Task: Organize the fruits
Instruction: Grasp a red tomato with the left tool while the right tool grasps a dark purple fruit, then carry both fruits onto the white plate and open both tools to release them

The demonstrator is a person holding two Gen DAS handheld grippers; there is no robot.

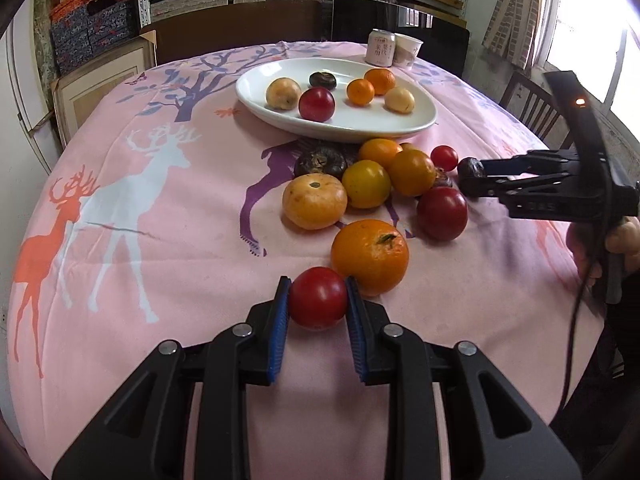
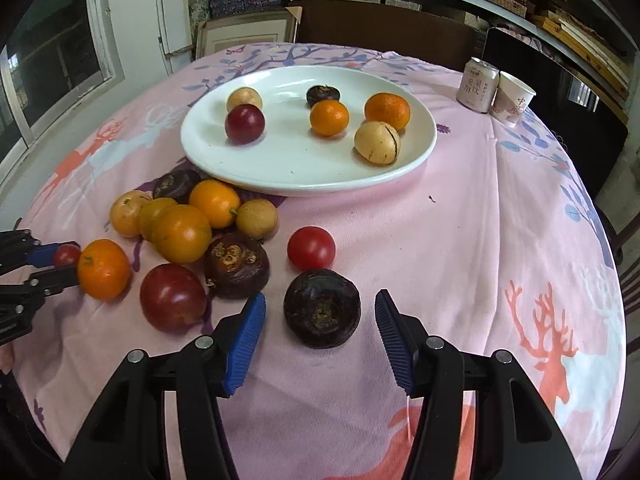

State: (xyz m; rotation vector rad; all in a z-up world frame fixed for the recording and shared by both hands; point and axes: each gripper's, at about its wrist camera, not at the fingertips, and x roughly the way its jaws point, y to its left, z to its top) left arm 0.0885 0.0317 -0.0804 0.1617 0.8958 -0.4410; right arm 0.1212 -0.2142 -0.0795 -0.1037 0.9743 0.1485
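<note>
My left gripper (image 1: 318, 300) is shut on a small red tomato (image 1: 318, 298) low over the pink cloth, close beside a large orange (image 1: 370, 256). In the right wrist view my right gripper (image 2: 320, 300) is open, its blue pads on either side of a dark purple fruit (image 2: 322, 308) lying on the cloth, with a gap on each side. A white oval plate (image 2: 288, 152) further back holds several fruits: two oranges, two beige ones, a red one and a dark one. Between plate and grippers lies a loose pile of fruit (image 2: 182, 232).
A drink can (image 2: 478, 86) and a paper cup (image 2: 514, 98) stand at the far edge of the round table. Dark chairs and shelves of boxes ring the table. A hand (image 1: 624, 240) grips the right tool's handle.
</note>
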